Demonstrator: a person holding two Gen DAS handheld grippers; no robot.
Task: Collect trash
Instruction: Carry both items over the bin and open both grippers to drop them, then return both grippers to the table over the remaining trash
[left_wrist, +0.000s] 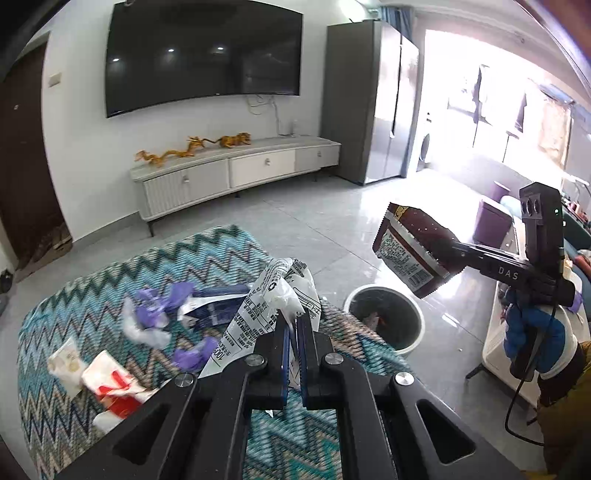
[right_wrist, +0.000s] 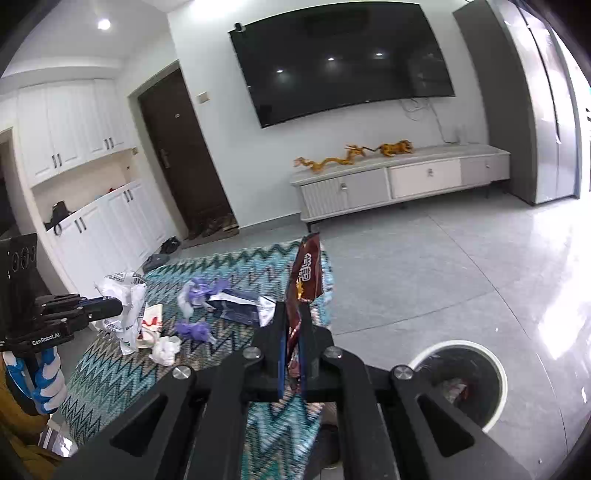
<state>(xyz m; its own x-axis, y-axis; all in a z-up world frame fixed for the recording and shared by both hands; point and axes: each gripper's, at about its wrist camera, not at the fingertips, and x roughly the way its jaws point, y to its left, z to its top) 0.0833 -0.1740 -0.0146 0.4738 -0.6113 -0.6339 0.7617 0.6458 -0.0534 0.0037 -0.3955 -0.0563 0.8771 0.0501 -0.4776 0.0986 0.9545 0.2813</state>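
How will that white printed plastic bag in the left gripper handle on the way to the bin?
The white plastic bag looks thin and crumpled, so probably floppy and light. It droops around the left gripper, so loose ends may snag. Glossy film could slip from the closed jaws.

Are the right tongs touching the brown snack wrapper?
Touching. The right wrist view shows the right tongs shut on the brown snack wrapper, which stands up between the fingers.
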